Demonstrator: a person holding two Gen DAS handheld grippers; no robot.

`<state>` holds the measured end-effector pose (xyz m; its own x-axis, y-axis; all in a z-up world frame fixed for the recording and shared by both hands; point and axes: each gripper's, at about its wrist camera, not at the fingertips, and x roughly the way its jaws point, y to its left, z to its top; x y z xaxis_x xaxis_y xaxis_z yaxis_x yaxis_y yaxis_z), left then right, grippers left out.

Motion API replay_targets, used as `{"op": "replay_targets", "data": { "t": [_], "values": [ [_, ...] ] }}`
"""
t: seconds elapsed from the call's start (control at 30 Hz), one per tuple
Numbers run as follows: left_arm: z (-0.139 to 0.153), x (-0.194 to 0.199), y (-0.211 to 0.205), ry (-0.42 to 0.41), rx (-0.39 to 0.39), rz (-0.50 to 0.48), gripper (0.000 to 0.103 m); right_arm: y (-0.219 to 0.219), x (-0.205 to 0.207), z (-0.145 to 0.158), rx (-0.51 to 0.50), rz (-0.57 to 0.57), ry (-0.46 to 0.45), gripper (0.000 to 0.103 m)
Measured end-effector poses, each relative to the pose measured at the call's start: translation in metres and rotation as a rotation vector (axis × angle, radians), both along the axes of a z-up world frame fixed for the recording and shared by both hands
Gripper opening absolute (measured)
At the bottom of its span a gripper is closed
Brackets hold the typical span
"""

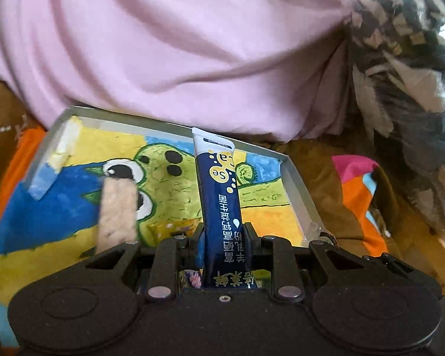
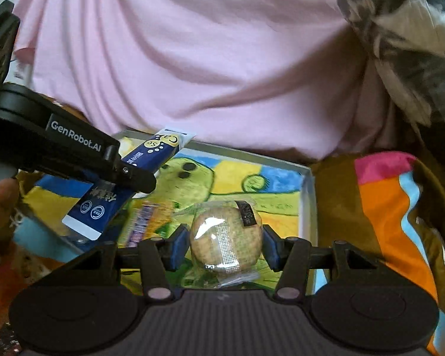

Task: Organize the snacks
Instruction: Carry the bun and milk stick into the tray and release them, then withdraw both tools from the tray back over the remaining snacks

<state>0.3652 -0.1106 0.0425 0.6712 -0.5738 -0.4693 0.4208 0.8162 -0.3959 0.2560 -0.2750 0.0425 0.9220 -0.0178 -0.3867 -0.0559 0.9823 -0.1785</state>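
Observation:
In the left wrist view my left gripper [image 1: 224,233] is shut on a navy stick packet [image 1: 216,178] with white and yellow print, which points forward over a grey-rimmed tray [image 1: 296,184]. The tray floor carries a bright cartoon picture. The right wrist view shows that left gripper [image 2: 139,178] from the side, with the stick packet [image 2: 160,148] slanting across the tray's [image 2: 310,201] left part. My right gripper [image 2: 225,241] is shut on a round pale cracker [image 2: 219,222] in a clear wrapper, held above the tray's near right area.
A pale oblong snack bar [image 1: 117,210] and a yellow packet [image 2: 146,222] lie in the tray. Pink cloth [image 1: 192,44] rises behind it. A plastic-wrapped checked bundle [image 1: 400,44] sits at the upper right. Brown patterned fabric [image 2: 385,207] lies to the right. A hand [image 2: 0,204] shows at the left.

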Motion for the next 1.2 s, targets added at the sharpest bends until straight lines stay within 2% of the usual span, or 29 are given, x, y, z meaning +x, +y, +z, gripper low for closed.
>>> {"op": "replay_targets", "data": {
  "t": [0.2,0.37,0.57,0.63,0.73,0.8,0.83,0.9,1.0,1.07,1.2],
  "values": [
    [-0.013,0.012,-0.024,0.01,0.083,0.011,0.027,-0.01,0.012,-0.014,0.016,-0.025,0.044,0.057],
    [-0.023,0.015,-0.028,0.037,0.098,0.019,0.027,-0.011,0.015,-0.022,0.024,-0.043,0.08,0.057],
    [-0.027,0.011,-0.03,0.031,0.137,0.003,0.028,-0.01,0.018,-0.027,0.028,-0.055,0.11,0.056],
    [-0.026,0.01,-0.03,0.024,0.143,0.008,0.033,-0.008,0.019,-0.027,0.021,-0.06,0.109,0.057],
    [-0.021,0.008,-0.028,0.017,0.143,0.018,0.047,-0.006,0.016,-0.024,0.015,-0.062,0.106,0.061],
    [-0.016,0.004,-0.024,0.0,0.136,0.03,0.063,-0.005,0.013,-0.022,0.009,-0.059,0.092,0.073],
    [-0.013,0.0,-0.021,-0.014,0.13,0.04,0.068,-0.004,0.009,-0.02,0.006,-0.06,0.08,0.075],
    [-0.007,-0.008,-0.014,-0.041,0.125,0.063,0.083,-0.003,0.002,-0.015,0.008,-0.062,0.057,0.081],
    [0.005,-0.022,-0.004,-0.092,0.132,0.084,0.098,-0.003,-0.014,-0.008,0.038,-0.07,0.022,0.087],
    [0.014,-0.034,0.003,-0.143,0.139,0.098,0.102,-0.002,-0.026,-0.002,0.064,-0.077,-0.001,0.092],
    [0.03,-0.064,0.016,-0.237,0.176,0.134,0.102,0.0,-0.051,0.01,0.111,-0.087,-0.055,0.102]
  ]
}}
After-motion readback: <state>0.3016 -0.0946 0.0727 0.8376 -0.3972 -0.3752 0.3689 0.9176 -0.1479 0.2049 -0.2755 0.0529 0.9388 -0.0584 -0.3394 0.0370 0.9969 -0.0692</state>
